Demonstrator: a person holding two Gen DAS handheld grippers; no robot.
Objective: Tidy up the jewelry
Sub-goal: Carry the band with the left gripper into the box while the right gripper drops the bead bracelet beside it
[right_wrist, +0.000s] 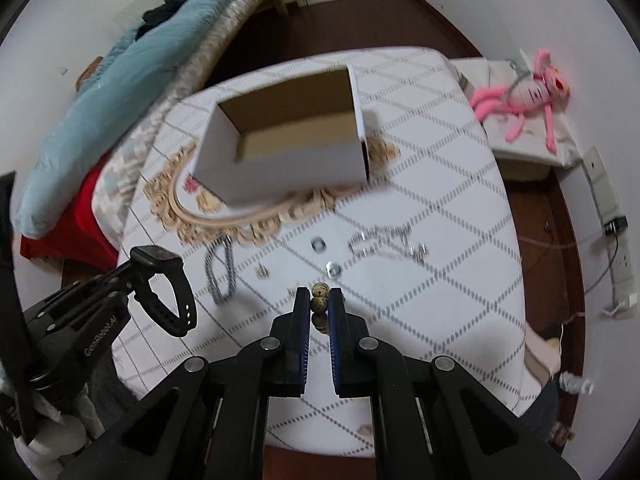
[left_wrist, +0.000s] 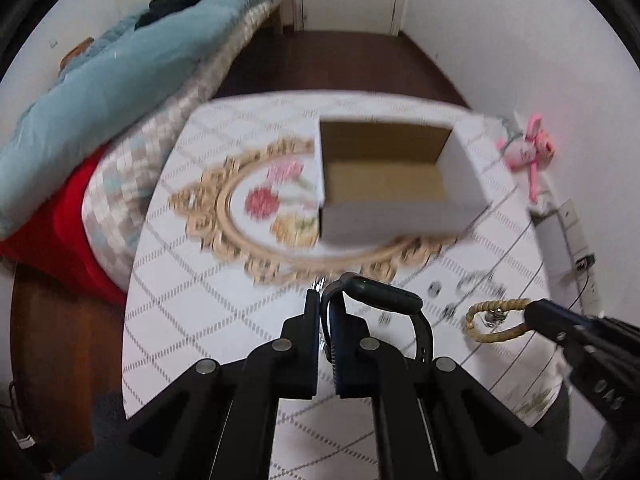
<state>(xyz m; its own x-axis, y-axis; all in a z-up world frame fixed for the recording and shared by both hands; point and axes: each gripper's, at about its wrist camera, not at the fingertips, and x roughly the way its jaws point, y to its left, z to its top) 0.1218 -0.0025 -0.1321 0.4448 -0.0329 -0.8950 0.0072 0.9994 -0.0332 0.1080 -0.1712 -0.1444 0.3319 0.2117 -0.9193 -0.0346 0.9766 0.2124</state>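
Note:
My left gripper [left_wrist: 327, 300] is shut on a black smartwatch [left_wrist: 384, 300] by its strap and holds it above the table; it also shows in the right wrist view [right_wrist: 168, 292]. My right gripper [right_wrist: 319, 300] is shut on a tan beaded bracelet [right_wrist: 320, 298], seen as a loop in the left wrist view [left_wrist: 496, 320]. An open white cardboard box [left_wrist: 396, 176] [right_wrist: 288, 148] stands empty on an ornate gold-framed floral tray [left_wrist: 256, 208]. A grey braided bracelet [right_wrist: 220, 268], two silver rings [right_wrist: 318, 244], small earrings [right_wrist: 262, 270] and a silver chain [right_wrist: 388, 244] lie on the table.
The table wears a white diamond-pattern cloth [right_wrist: 440, 200]. A bed with a blue blanket [left_wrist: 100, 92] lies to the left. A pink plush toy [right_wrist: 520, 92] lies on a low stand at the right, by a power strip [right_wrist: 612, 216] and cables.

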